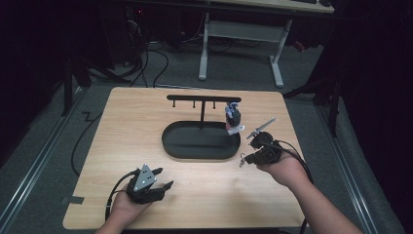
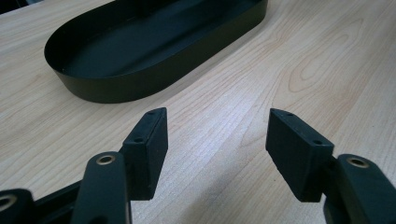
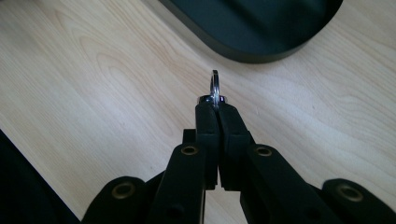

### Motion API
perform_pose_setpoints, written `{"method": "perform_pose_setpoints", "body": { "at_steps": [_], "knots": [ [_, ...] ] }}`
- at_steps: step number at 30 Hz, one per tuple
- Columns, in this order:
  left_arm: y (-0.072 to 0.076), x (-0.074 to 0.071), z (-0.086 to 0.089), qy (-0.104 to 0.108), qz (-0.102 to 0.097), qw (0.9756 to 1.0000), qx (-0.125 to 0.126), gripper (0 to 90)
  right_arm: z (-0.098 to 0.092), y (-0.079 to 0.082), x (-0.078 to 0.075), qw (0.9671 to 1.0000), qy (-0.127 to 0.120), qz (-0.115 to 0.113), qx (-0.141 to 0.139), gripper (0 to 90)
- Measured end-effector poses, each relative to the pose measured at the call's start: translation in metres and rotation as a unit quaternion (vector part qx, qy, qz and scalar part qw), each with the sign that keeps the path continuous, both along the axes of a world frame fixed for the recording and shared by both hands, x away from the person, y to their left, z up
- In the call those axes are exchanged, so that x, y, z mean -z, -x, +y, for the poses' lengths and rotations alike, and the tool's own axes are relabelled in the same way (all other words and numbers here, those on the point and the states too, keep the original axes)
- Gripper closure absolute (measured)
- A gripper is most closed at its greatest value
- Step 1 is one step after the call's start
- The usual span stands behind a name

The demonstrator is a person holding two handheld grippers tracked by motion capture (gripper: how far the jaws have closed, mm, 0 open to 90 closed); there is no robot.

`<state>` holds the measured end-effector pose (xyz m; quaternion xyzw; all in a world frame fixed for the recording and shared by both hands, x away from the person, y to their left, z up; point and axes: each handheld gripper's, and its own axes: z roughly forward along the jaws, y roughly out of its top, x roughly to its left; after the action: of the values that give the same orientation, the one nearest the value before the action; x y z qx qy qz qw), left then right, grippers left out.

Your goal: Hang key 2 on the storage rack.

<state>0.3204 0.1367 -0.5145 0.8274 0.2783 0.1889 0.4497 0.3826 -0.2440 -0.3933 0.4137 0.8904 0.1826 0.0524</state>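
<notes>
My right gripper (image 1: 247, 157) sits at about four o'clock from the black oval tray (image 1: 171, 146), just off the tray's right end above the bench (image 1: 122, 122). In the right gripper view its fingers (image 3: 207, 135) are pressed together on a small metal key ring (image 3: 215, 86), which stands edge-on out of the tips. In the high view the ring (image 1: 242, 159) hangs at the gripper's left tip, and whatever is attached to it is too small for me to make out.

My left gripper (image 1: 163, 186) rests low on the bench at about seven o'clock from the tray, well apart from it. In the left gripper view its fingers (image 2: 149, 144) stand wide with nothing but bare wood between them, and the tray's near wall (image 2: 140, 84) lies ahead at eleven o'clock.

A black stand (image 1: 203, 99) rises from the tray, its post carrying a crossbar with short pegs. At the bar's right end, roughly one o'clock from the tray's middle, a small dark figure keychain (image 1: 234, 117) hangs with a pale tag below it. The keychain is at about eleven o'clock from my right gripper, near but apart.
</notes>
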Motion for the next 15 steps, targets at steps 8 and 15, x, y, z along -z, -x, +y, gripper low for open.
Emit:
{"method": "perform_pose_setpoints", "body": {
  "at_steps": [8, 15],
  "knots": [
    [0.001, -0.002, 0.004, 0.005, 0.0, 1.0, -0.004, 39.7, 0.011, -0.014, -0.01, 1.0, 0.004, -0.005, 0.0, 89.1],
    [0.002, -0.002, 0.003, 0.001, 0.003, 1.0, -0.002, 39.7, 0.026, -0.037, -0.024, 0.9998, 0.011, -0.01, -0.009, 89.1]
  ]
}}
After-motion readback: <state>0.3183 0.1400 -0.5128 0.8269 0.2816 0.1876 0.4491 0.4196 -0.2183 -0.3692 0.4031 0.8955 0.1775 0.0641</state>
